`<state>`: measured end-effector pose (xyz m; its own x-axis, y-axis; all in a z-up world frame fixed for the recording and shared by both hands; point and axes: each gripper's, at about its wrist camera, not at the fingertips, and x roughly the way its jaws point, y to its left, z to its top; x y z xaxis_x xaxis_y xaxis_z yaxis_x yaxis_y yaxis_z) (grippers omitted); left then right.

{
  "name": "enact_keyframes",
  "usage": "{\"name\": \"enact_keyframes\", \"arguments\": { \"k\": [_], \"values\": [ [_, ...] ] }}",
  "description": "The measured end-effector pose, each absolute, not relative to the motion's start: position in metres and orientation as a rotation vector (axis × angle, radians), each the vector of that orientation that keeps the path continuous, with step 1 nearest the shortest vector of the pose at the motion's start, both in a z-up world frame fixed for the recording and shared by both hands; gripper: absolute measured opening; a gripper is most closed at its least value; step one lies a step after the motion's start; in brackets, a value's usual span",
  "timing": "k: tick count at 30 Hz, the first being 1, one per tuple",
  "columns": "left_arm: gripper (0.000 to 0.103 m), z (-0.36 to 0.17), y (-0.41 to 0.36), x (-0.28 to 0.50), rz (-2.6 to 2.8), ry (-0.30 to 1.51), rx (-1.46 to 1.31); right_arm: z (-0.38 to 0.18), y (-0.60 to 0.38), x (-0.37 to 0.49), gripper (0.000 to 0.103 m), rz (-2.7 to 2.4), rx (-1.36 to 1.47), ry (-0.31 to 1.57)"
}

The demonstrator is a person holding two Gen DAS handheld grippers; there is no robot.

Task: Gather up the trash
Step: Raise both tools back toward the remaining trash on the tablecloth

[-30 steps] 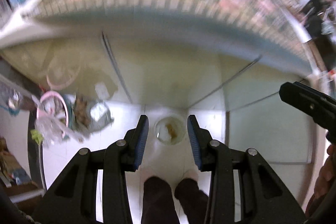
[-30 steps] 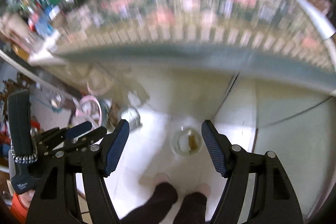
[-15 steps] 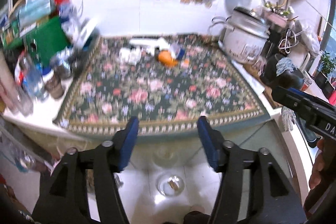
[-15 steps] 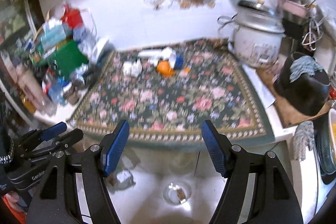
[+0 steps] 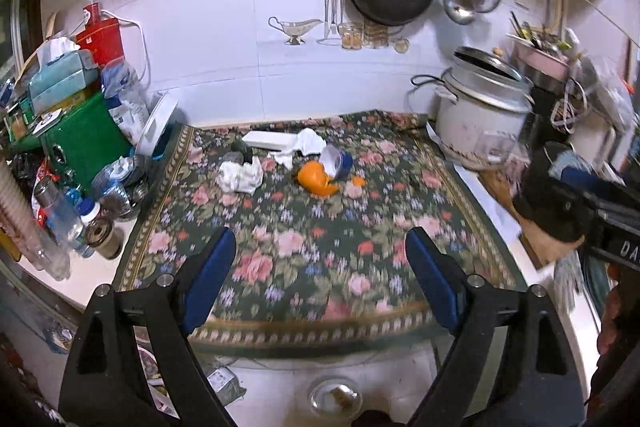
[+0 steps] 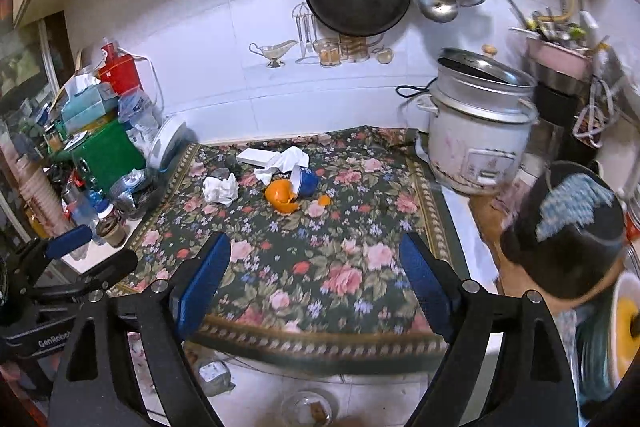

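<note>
Trash lies at the far side of the floral cloth (image 5: pixel 312 243): orange peel (image 5: pixel 317 179), a small peel piece (image 5: pixel 359 181), a tipped blue-and-white cup (image 5: pixel 338 159), a crumpled tissue (image 5: pixel 239 177), another tissue (image 5: pixel 306 143) and a white box (image 5: pixel 266 139). They also show in the right wrist view: peel (image 6: pixel 281 195), cup (image 6: pixel 305 180), tissue (image 6: pixel 220 189). My left gripper (image 5: pixel 320 279) is open and empty, near the cloth's front edge. My right gripper (image 6: pixel 316 277) is open and empty, beside it.
A rice cooker (image 5: pixel 478 123) stands at the back right, a black pot (image 6: pixel 568 231) nearer right. Bottles, jars (image 5: pixel 100 231) and a green box (image 5: pixel 84 139) crowd the left. A bowl (image 5: pixel 335 397) sits on the floor below.
Both grippers have swung up from facing the floor to facing the counter, then moved a little closer. Both stay open and empty.
</note>
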<state>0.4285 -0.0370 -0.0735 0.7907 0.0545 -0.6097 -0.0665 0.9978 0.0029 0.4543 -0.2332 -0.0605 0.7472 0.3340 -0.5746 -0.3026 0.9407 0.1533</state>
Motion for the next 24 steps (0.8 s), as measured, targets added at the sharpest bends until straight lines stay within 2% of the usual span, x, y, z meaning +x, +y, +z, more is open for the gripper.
{"name": "enact_keyframes", "arguments": {
  "k": [11, 18, 24],
  "values": [
    [0.086, -0.078, -0.006, 0.509, 0.217, 0.668, -0.138, -0.076, -0.228, 0.549, 0.084, 0.481, -0.015, 0.684],
    [0.086, -0.101, 0.058, 0.552, 0.269, 0.724, -0.211, -0.098, -0.199, 0.594, 0.084, 0.511, 0.002, 0.761],
    [0.087, -0.142, 0.124, 0.606, 0.202, 0.836, -0.306, -0.123, -0.164, 0.625, 0.084, 0.457, 0.044, 0.858]
  ]
}}
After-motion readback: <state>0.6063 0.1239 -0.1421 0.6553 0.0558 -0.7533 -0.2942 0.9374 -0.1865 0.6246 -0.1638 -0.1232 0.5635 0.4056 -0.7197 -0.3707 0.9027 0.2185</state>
